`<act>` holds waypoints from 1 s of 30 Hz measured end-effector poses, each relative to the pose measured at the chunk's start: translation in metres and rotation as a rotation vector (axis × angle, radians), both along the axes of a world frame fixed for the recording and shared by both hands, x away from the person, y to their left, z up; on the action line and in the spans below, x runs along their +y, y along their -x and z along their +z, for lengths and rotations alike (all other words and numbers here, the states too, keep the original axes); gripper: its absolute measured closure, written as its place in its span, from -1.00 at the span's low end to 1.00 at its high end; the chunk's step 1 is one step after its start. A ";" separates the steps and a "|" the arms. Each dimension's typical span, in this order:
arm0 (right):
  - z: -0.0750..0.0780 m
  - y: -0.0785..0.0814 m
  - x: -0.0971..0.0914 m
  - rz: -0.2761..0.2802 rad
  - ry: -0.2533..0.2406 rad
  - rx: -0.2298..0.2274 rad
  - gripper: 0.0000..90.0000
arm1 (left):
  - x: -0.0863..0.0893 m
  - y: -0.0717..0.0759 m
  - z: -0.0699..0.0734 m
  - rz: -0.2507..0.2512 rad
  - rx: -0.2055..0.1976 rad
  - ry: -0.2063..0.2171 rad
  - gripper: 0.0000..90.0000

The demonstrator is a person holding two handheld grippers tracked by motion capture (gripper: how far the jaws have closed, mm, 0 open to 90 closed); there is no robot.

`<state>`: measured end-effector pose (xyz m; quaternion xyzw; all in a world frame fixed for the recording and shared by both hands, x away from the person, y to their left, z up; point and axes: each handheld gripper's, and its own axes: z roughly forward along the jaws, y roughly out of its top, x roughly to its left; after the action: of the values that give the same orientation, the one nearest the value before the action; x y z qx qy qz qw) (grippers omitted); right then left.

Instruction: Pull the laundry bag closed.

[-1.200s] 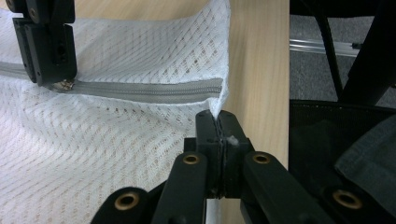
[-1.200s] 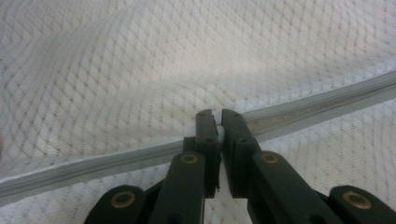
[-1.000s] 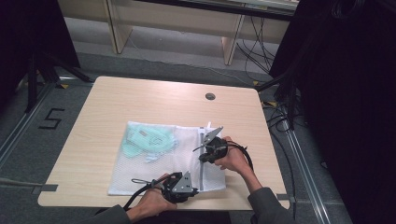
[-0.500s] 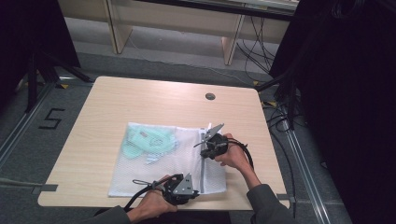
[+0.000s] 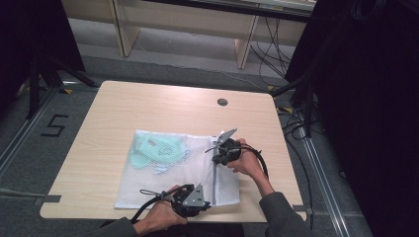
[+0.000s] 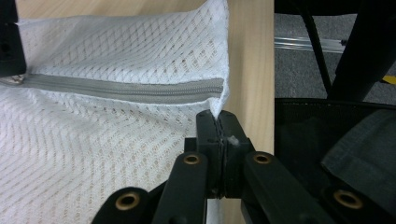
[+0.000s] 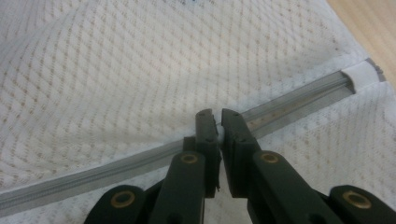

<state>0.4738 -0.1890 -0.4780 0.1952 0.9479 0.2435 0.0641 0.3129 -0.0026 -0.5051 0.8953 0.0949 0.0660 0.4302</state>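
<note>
Pale wood table (image 5: 148, 106) on grey floor (image 5: 29, 126); both tools clamped on the mesh bag (image 5: 148, 185): left tool (image 5: 203, 206), right tool (image 5: 215, 154).

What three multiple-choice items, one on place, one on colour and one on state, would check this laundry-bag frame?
1. Where does the left gripper hold the mesh bag?
A. at the near corner by the zip's end
B. at the far edge
C. in the middle of the mesh

2. What colour is the garment inside the bag?
A. red
B. pale green
C. black

3. How do the right gripper's jaws stand at the zip?
A. spread wide above it
B. shut on it
C. lifted clear of the bag

Answers: 1 A, the left gripper view shows its jaws clamped on the mesh corner beside the zip's end. 2 B, the high view shows mint-green cloth through the mesh. 3 B, the right gripper view shows the jaws closed right on the grey zip line.
</note>
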 end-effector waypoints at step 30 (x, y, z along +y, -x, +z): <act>-0.003 -0.026 -0.003 -0.020 -0.025 -0.033 0.92 | -0.001 0.002 0.001 -0.010 0.003 -0.015 0.98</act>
<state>0.4996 -0.1921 -0.4807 0.2014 0.9416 0.2579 0.0797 0.3113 -0.0040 -0.5040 0.8991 0.0906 0.0634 0.4235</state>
